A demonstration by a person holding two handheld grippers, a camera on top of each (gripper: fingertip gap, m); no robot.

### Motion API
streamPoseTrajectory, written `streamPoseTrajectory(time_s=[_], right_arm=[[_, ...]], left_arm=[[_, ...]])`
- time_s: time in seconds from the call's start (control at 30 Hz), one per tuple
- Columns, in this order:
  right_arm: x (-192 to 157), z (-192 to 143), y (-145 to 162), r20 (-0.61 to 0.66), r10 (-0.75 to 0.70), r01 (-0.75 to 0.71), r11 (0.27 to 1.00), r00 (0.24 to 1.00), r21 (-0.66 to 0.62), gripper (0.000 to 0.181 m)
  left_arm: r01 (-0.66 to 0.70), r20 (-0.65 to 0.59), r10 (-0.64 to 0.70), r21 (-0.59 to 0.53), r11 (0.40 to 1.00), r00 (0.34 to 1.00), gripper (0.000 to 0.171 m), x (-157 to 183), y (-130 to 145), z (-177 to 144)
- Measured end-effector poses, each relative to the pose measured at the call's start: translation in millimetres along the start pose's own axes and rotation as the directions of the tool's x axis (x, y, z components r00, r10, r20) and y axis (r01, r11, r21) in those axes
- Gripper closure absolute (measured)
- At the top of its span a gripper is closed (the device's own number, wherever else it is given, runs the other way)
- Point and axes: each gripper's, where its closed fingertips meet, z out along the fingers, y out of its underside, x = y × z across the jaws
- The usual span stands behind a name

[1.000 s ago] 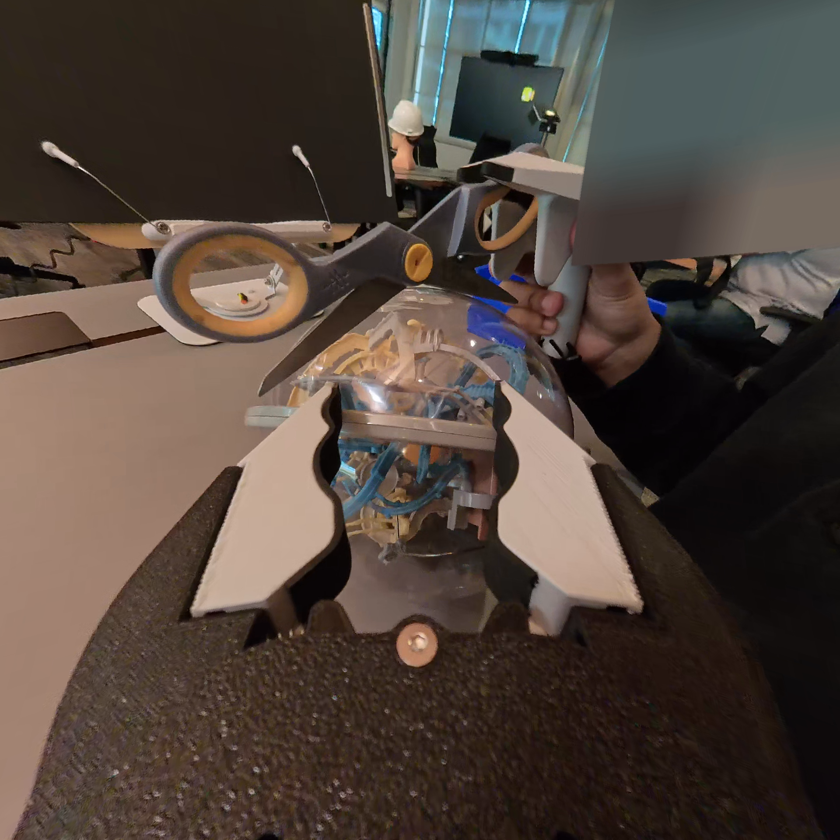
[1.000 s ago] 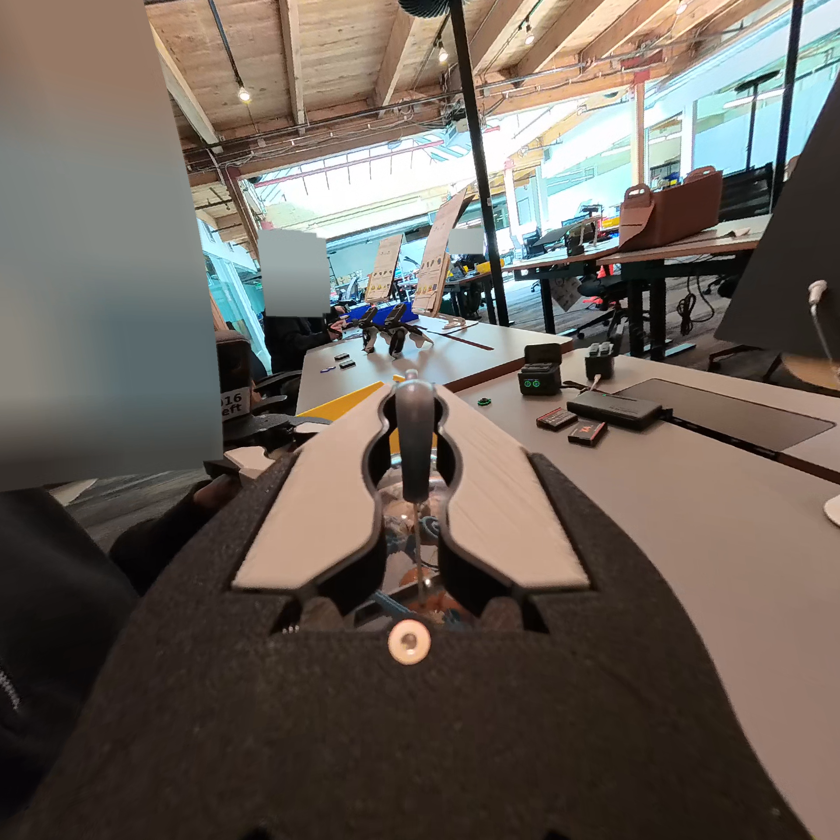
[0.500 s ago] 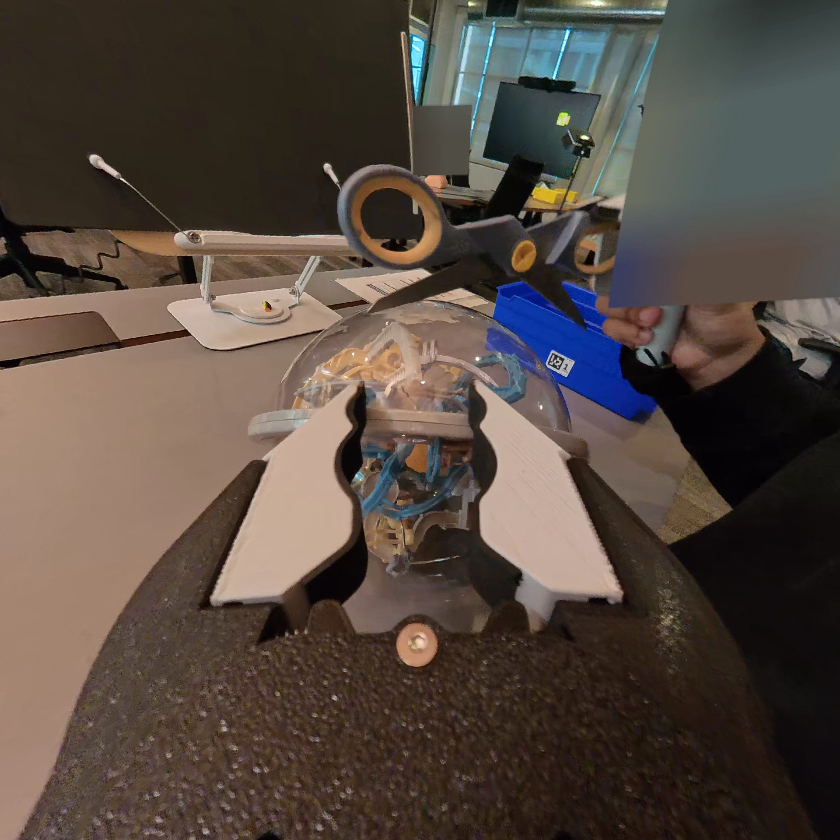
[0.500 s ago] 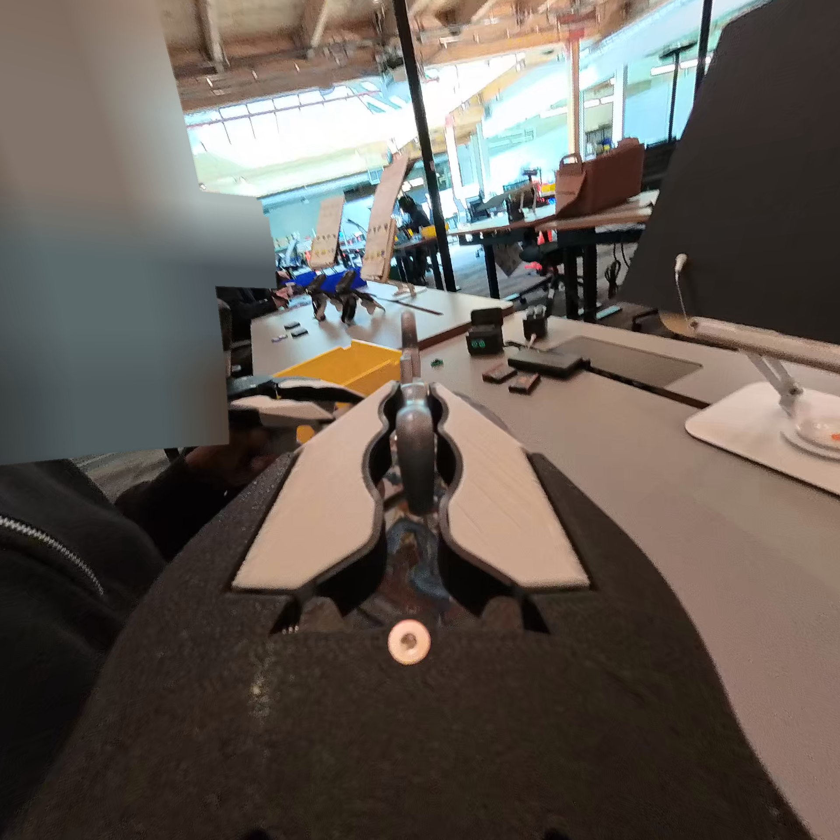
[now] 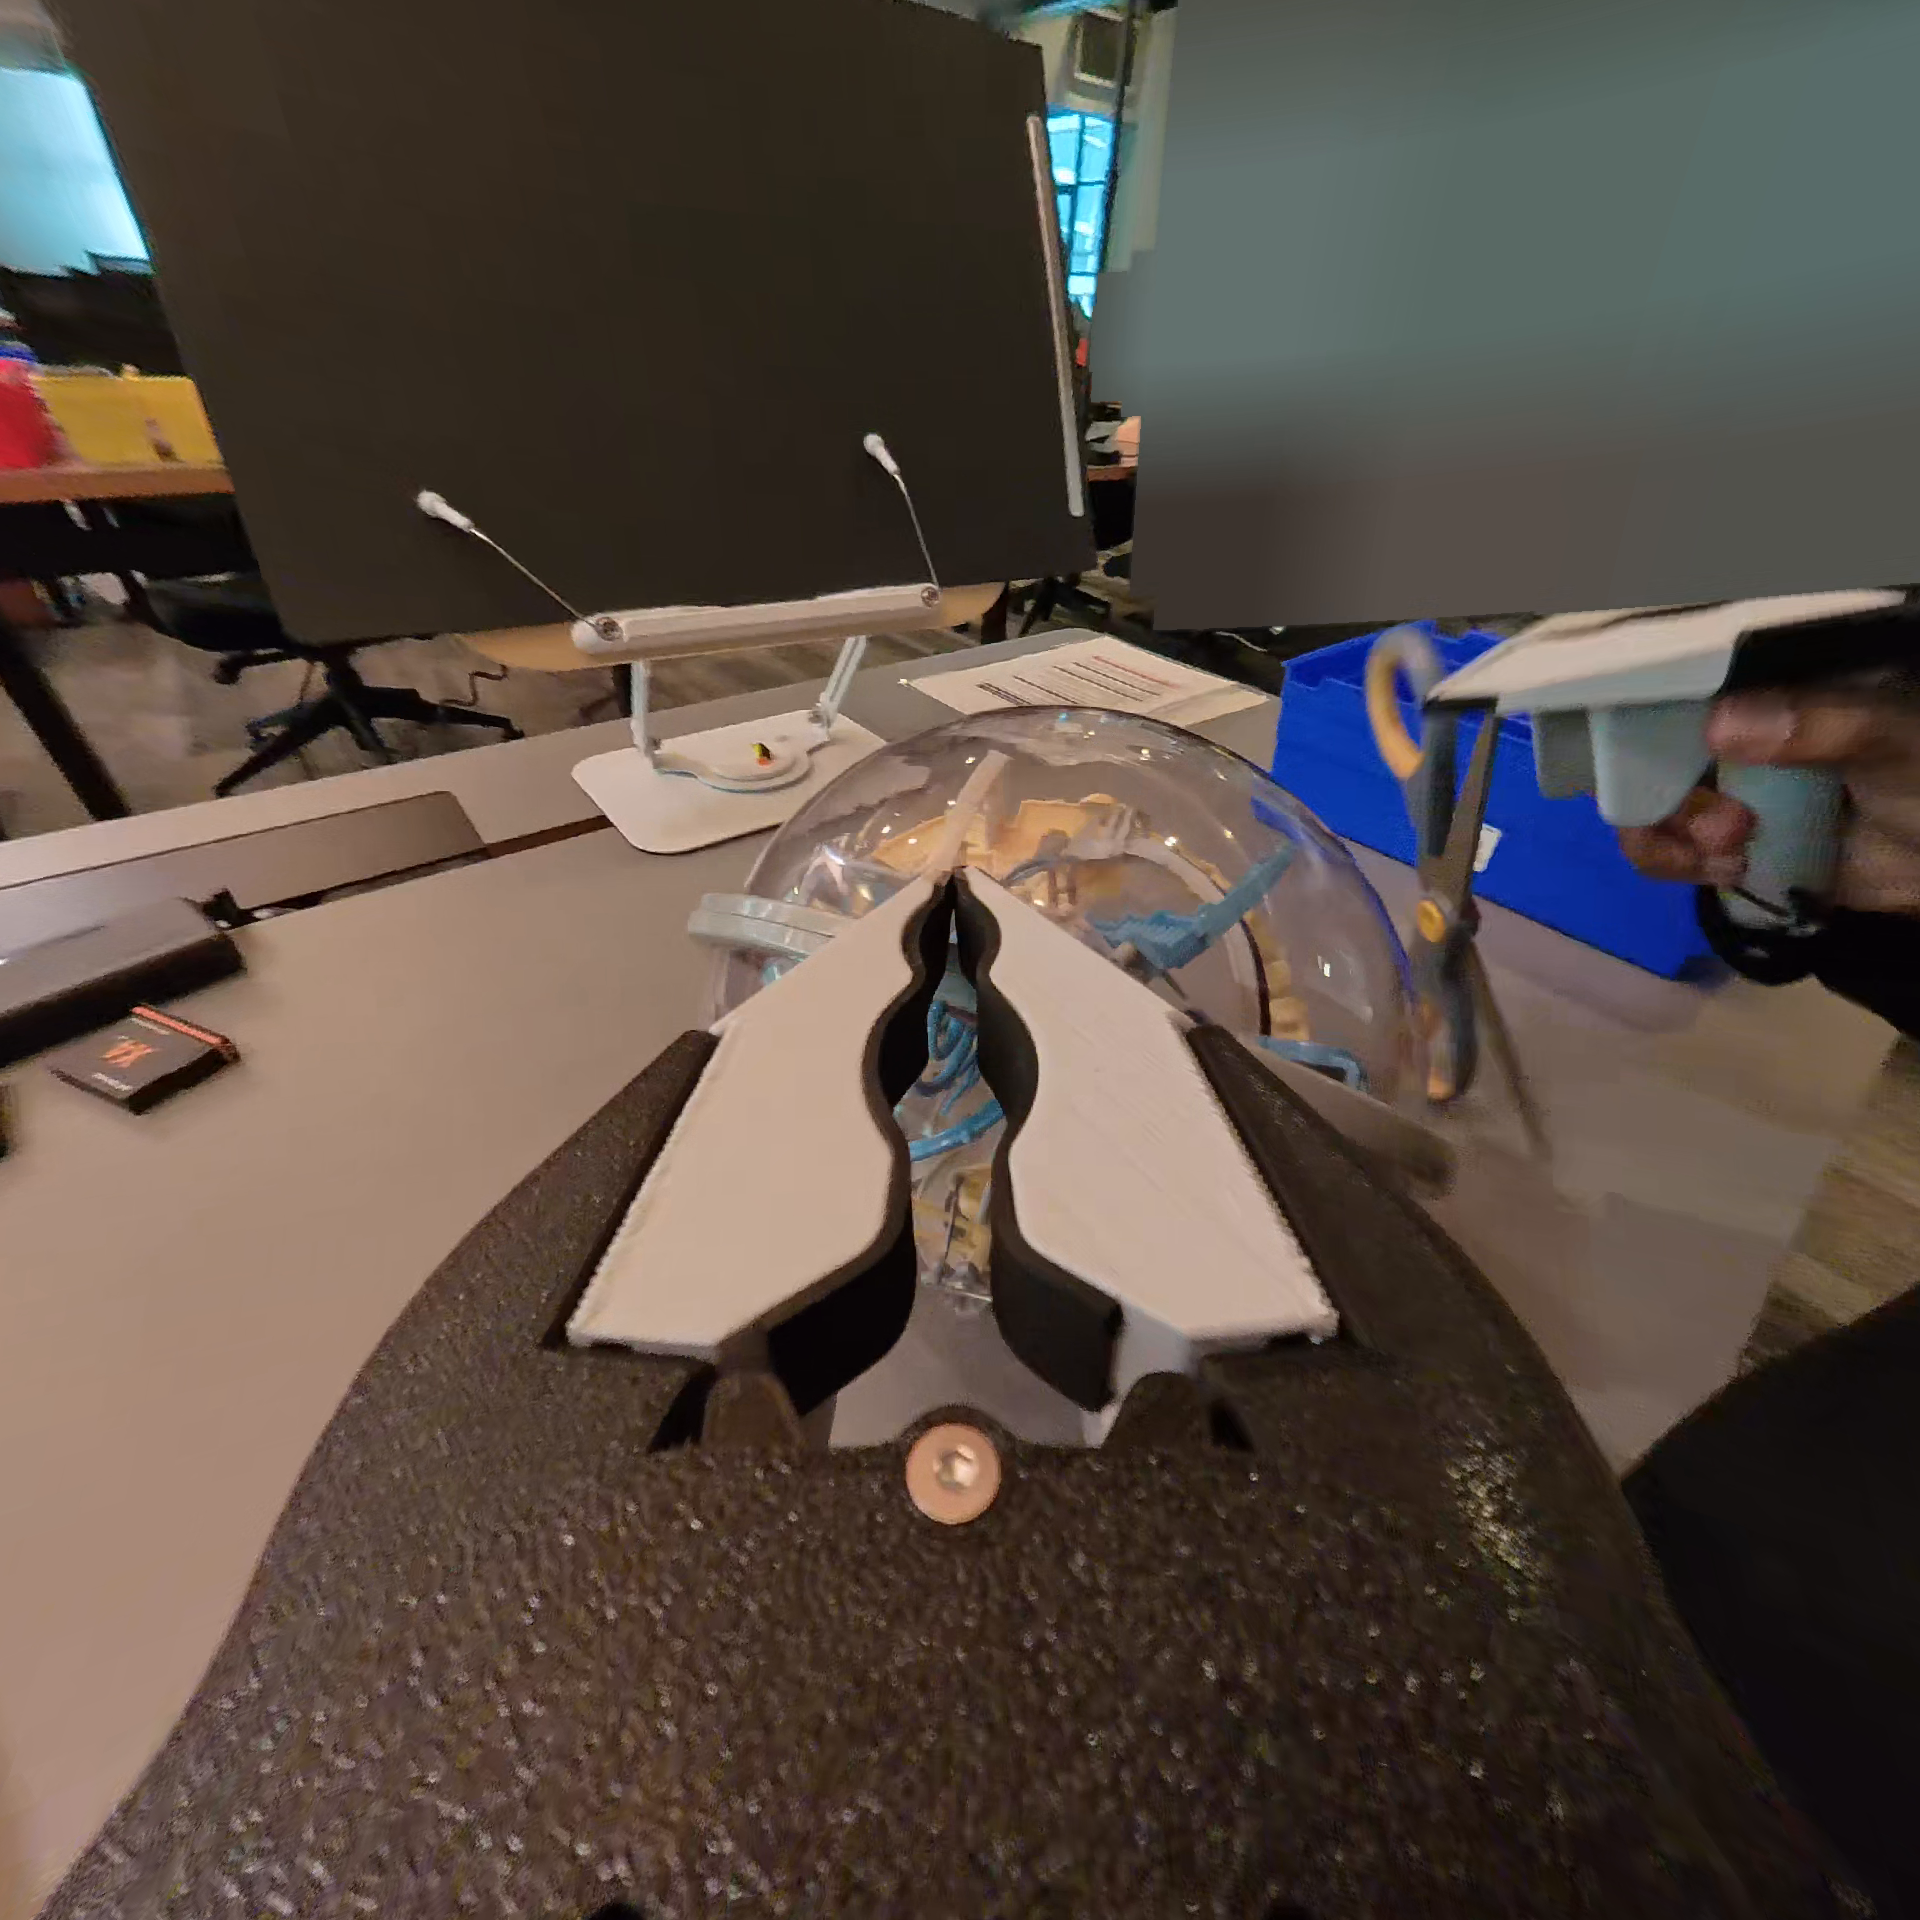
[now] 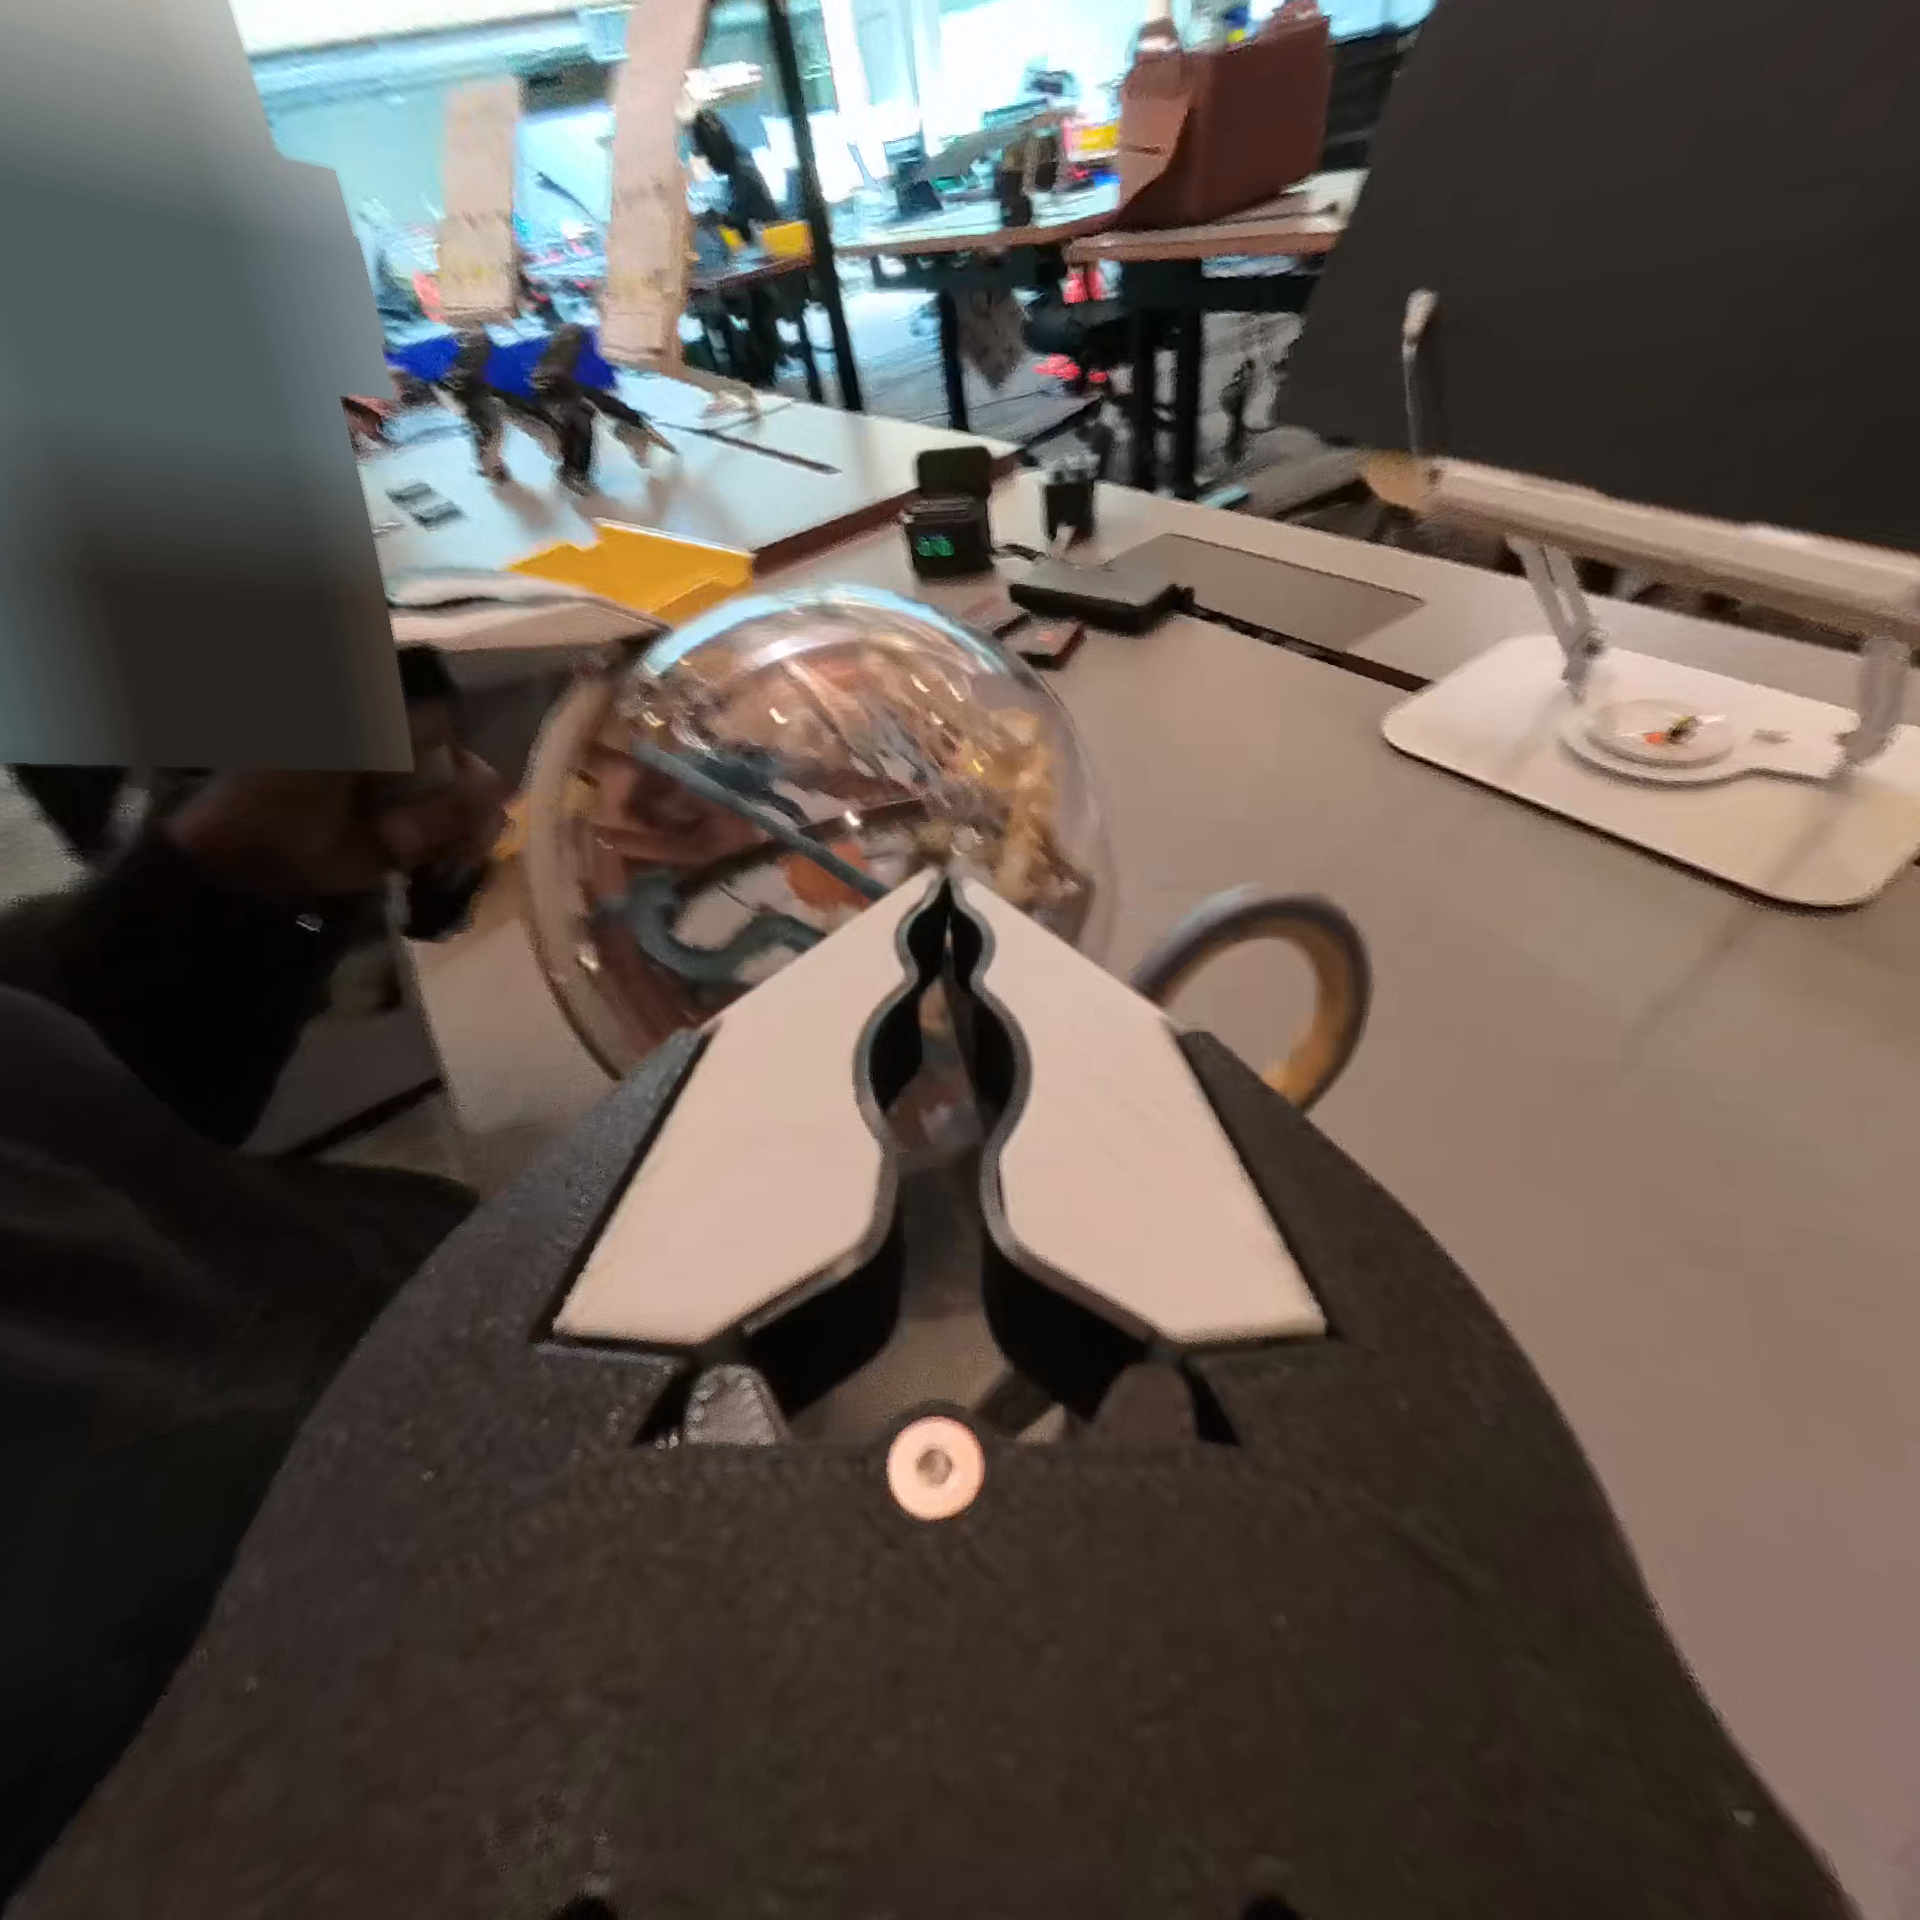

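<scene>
A clear plastic sphere with a blue and tan maze inside rests on the grey table. My left gripper is shut and empty, its tips just in front of the sphere; I cannot tell if they touch it. My right gripper is shut on grey and orange scissors. They hang blades down just right of the sphere. One handle ring sticks out beside my right fingers; the grip itself is mostly hidden. The sphere lies ahead and left of the right gripper. A hand holds the right gripper.
A black board leans on a white stand behind the sphere. A blue bin and a paper sheet lie at the back right. Small black boxes lie left. A yellow bin sits beyond the table edge.
My left gripper let go of the sphere, closed and drew back. My right gripper carried the scissors from above the sphere down to its right side; they now hang blades down.
</scene>
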Motion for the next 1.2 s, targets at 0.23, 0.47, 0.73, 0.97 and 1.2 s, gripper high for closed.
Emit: streamPoseTrajectory(time_s=[0.23,0.47,0.73,0.97,1.2], right_arm=[[29.3,-5.3,48.5,-0.126,0.022,-0.033,0.996,0.992,-0.084,0.181],[81.1,-53.9,65.2,-0.254,0.128,-0.174,0.97,0.959,-0.17,0.169],[99.6,-35.7,152.2,-0.045,0.031,-0.054,0.674,0.999,-0.736,0.13],[102.0,-31.3,177.1,0.068,0.041,0.04,0.483,0.997,-0.875,0.155],[95.0,-27.6,162.9,-0.023,0.005,-0.021,0.613,1.0,-0.79,0.158]], left_arm=[[-0.021,0.024,0.021,-0.003,1.0,0.999,0.171,-8.4,0.1,0.3],[0.01,0.015,-0.01,0.012,1.0,1.0,0.171,-14.4,-0.5,2.4],[0.004,0.016,-0.004,0.013,1.0,1.0,0.171,-15.7,-0.3,2.7],[-0.016,0.013,0.016,0.01,1.0,1.0,0.17,-10.1,0.0,-1.5],[0.039,-0.034,-0.037,0.07,0.997,0.999,0.165,-9.6,-15.7,-10.8]])
